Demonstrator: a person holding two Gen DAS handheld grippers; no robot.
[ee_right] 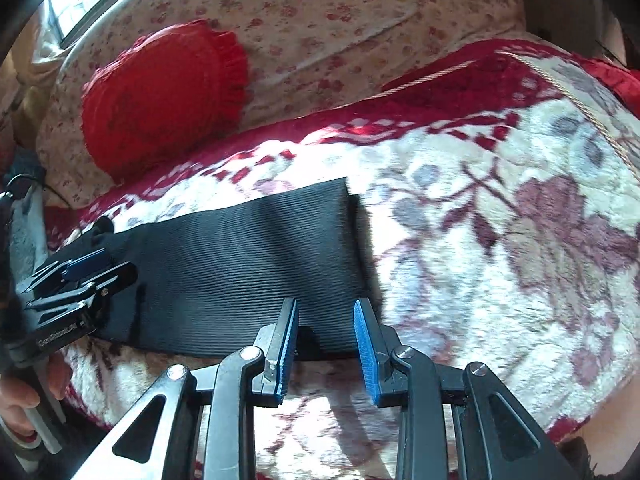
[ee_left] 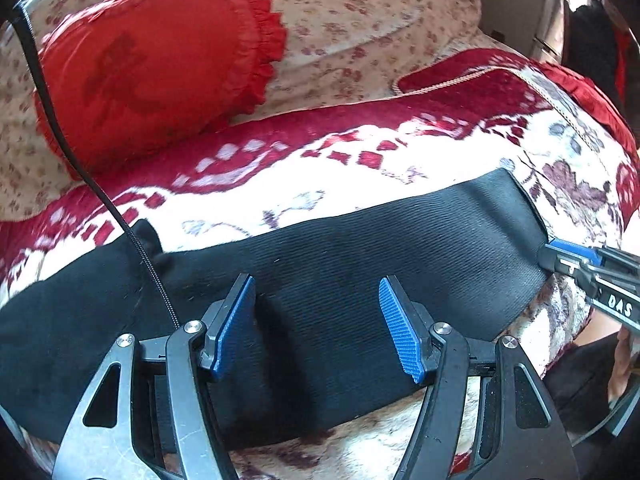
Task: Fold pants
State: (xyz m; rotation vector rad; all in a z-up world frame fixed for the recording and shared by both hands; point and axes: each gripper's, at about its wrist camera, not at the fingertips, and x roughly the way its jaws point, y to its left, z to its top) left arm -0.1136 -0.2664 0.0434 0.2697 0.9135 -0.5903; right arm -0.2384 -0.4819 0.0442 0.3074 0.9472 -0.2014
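Left wrist view. The black ribbed pants [ee_left: 360, 264] lie flat as a long folded band on the red-and-cream floral blanket [ee_left: 400, 160]. Long axis runs across the frame, from low on the left side of the left tongs [ee_left: 316, 320] up to a squared end beyond their right side. The left tongs hang over the band's middle, pointing steeply down; blue pads spread wide, nothing between them but the cloth lying beneath; no pinch visible. The band's left end runs out of frame, and its near edge is hidden behind the tong linkage. A black cable [ee_left: 80, 168] crosses the left part of the picture. A red frilled cushion [ee_left: 156, 72] sits well beyond the tongs, to the left, on a small-flowered sheet [ee_left: 360, 20]. The right tongs [ee_left: 560, 256] enter at the right edge, tips at the band's squared end; whether they touch the cloth I cannot tell.

Right wrist view. The pants [ee_right: 248, 256] again lie crosswise, the squared end just ahead of the right tongs [ee_right: 326, 336]. These tongs are angled down over the band's near edge, pads moderately apart, not pressing on anything; the edge directly between the pads is in shadow and hard to read. The left tongs [ee_right: 84, 268] show far to the left over the band, a hand [ee_right: 24, 396] partly cut off below them. Blanket [ee_right: 500, 220] fills the right side; cushion [ee_right: 160, 96] lies beyond, to the left.
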